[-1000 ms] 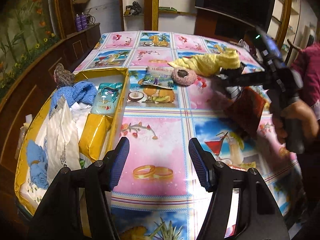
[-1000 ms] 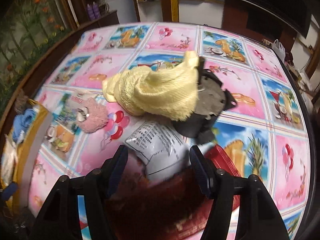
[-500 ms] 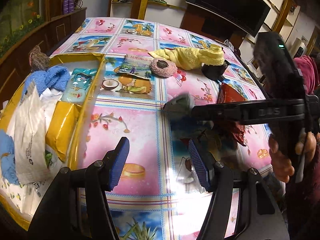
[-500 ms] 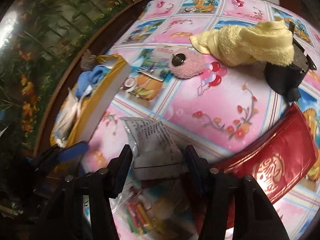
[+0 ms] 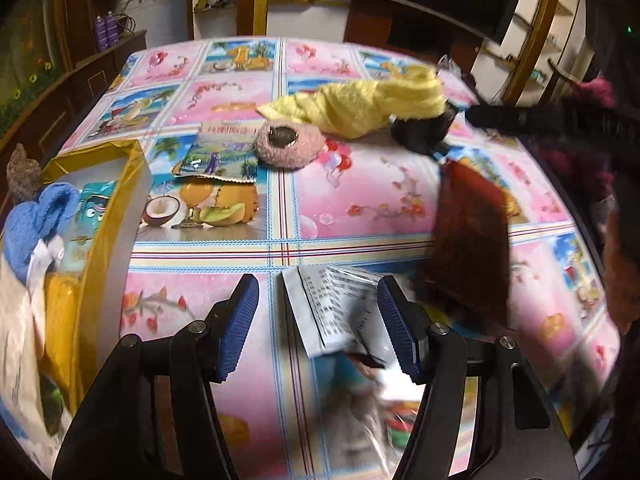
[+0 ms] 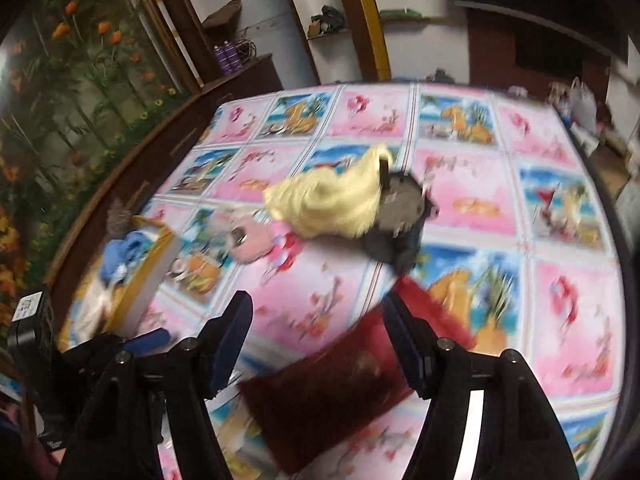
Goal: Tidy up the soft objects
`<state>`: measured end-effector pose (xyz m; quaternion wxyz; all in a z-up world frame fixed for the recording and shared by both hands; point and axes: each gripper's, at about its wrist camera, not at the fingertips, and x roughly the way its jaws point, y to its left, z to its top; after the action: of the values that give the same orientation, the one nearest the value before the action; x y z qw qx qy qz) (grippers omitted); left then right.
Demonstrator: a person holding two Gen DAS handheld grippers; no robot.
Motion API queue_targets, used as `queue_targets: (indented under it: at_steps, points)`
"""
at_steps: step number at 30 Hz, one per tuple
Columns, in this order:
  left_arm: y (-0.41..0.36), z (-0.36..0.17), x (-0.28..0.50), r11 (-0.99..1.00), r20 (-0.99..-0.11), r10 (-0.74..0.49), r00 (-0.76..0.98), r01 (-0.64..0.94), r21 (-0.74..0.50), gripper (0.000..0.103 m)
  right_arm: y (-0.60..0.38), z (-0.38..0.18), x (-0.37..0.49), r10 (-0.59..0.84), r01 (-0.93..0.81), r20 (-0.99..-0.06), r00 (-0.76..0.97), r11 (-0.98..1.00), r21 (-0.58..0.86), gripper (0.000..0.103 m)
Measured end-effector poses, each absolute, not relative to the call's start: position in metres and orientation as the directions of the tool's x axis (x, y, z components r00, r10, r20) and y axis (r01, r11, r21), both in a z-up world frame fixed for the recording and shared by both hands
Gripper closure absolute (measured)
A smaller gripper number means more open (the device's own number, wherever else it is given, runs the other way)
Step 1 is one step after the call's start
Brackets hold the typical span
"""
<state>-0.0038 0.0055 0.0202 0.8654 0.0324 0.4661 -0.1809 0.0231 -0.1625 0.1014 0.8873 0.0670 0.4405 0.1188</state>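
My left gripper stands open, low over the table. A white printed packet lies between its blue pads without touching them; the packet's near end is blurred. My right gripper is above the table with its jaws opening. Nothing is pressed between them, and a dark red pouch lies below them. The same red pouch sits right of the packet. Further back lie a yellow towel, a pink fuzzy pad and a colourful sachet.
A gold box at the left table edge holds a blue cloth, packets and bags. A black object sits under the towel's right end. The right hand's gripper body reaches in from the right. Shelves and a cabinet stand behind the table.
The right gripper carried the white packet toward the left side, let it go and pulled up and back. The left gripper moved right and down so that the packet now sits between its fingers.
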Motion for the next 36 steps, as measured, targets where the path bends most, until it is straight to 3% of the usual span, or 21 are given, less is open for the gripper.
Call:
queue_targets:
  at_steps: [5, 10, 12, 14, 18, 19, 24, 36]
  points:
    - [0.009, 0.012, 0.005, 0.904, -0.809, -0.383, 0.447, 0.363, -0.227, 0.041, -0.123, 0.11, 0.065, 0.05, -0.225, -0.781, 0.622, 0.967, -0.118, 0.035]
    - [0.002, 0.013, 0.006, 0.846, -0.778, -0.485, 0.398, 0.44, -0.302, 0.042, -0.081, 0.092, 0.115, -0.067, -0.329, -0.835, 0.547, 0.899, -0.288, 0.036]
    - [-0.001, 0.012, 0.006, 0.832, -0.77, -0.504, 0.391, 0.46, -0.311, 0.066, -0.068, 0.076, 0.132, -0.144, -0.358, -0.855, 0.499, 0.864, -0.354, 0.036]
    - [0.0, 0.01, 0.009, 0.806, -0.751, -0.547, 0.369, 0.475, -0.354, 0.077, -0.063, 0.061, 0.146, -0.205, -0.367, -0.864, 0.461, 0.842, -0.396, 0.036]
    - [-0.001, 0.01, 0.007, 0.785, -0.729, -0.575, 0.371, 0.503, -0.363, 0.081, -0.066, 0.037, 0.159, -0.244, -0.364, -0.888, 0.39, 0.845, -0.392, 0.042]
    - [-0.002, 0.012, 0.006, 0.781, -0.723, -0.58, 0.375, 0.509, -0.362, 0.083, -0.066, 0.034, 0.159, -0.236, -0.369, -0.897, 0.373, 0.85, -0.377, 0.06]
    - [0.003, 0.02, 0.001, 0.776, -0.69, -0.598, 0.407, 0.508, -0.373, 0.089, -0.062, 0.045, 0.148, -0.19, -0.339, -0.89, 0.415, 0.875, -0.346, 0.062]
    - [0.07, 0.081, -0.046, 0.792, -0.561, -0.61, 0.559, 0.456, -0.407, 0.089, -0.044, 0.13, 0.065, -0.01, -0.314, -0.832, 0.555, 0.923, -0.221, 0.062]
